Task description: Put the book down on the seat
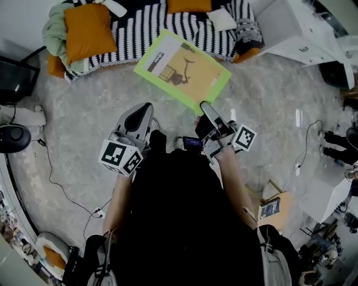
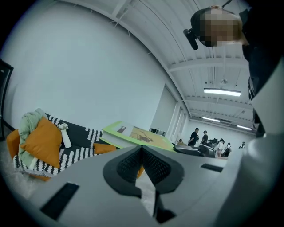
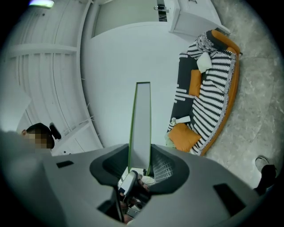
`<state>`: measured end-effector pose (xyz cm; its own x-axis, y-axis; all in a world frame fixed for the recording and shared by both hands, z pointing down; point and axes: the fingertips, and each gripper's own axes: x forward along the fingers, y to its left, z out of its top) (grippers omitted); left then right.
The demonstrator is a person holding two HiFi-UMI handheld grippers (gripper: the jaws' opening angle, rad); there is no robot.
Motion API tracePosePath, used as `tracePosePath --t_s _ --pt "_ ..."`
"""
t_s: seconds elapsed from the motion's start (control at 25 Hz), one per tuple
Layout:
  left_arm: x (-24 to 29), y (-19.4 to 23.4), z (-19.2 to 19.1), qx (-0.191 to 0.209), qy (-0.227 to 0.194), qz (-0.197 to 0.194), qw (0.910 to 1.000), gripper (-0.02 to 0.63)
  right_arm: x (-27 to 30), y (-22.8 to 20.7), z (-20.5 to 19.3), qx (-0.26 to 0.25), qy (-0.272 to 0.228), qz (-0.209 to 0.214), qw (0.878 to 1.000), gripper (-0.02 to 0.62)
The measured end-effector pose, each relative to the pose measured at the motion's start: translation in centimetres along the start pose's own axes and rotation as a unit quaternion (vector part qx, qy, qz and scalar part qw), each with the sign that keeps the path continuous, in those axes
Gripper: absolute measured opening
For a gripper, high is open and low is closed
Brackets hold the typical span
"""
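Observation:
A large green-edged book (image 1: 182,70) with a yellow cover hangs flat above the floor, just in front of the seat (image 1: 168,25), a low sofa under a black-and-white striped throw. My right gripper (image 1: 206,109) is shut on the book's near corner; in the right gripper view the book (image 3: 141,124) stands edge-on between the two pads. My left gripper (image 1: 140,118) hangs beside it to the left, jaws together with nothing between them. In the left gripper view the book (image 2: 137,135) shows beyond the jaws, with the seat (image 2: 75,148) behind it.
Orange cushions (image 1: 86,31) and a pale green cloth (image 1: 53,28) lie on the seat's left end, and a white bottle (image 1: 114,6) lies at its back. A white cabinet (image 1: 302,33) stands to the right. Cables (image 1: 56,179) run over the marble floor. People (image 2: 204,137) stand far off.

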<state>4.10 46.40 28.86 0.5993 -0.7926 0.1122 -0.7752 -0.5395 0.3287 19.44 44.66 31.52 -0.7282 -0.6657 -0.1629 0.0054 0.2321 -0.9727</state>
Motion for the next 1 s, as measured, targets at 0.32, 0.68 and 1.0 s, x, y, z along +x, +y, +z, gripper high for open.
tracePosePath --t_s 0.32,0.68,1.0 --pt "2.2 7.0 2.9 0.003 0.018 -0.018 0.9997 0.012 7.5 -0.4 1.0 -0.005 -0.024 -0.011 1.000 0.155" --pt "3.1 10.2 3.4 0.012 0.032 -0.040 0.9986 0.012 10.1 -1.1 1.8 -0.012 -0.054 -0.014 0.998 0.155" --pt "4.5 11.5 3.2 0.001 0.040 -0.047 0.9981 0.012 11.7 -1.8 2.2 -0.010 -0.052 -0.019 0.998 0.155"
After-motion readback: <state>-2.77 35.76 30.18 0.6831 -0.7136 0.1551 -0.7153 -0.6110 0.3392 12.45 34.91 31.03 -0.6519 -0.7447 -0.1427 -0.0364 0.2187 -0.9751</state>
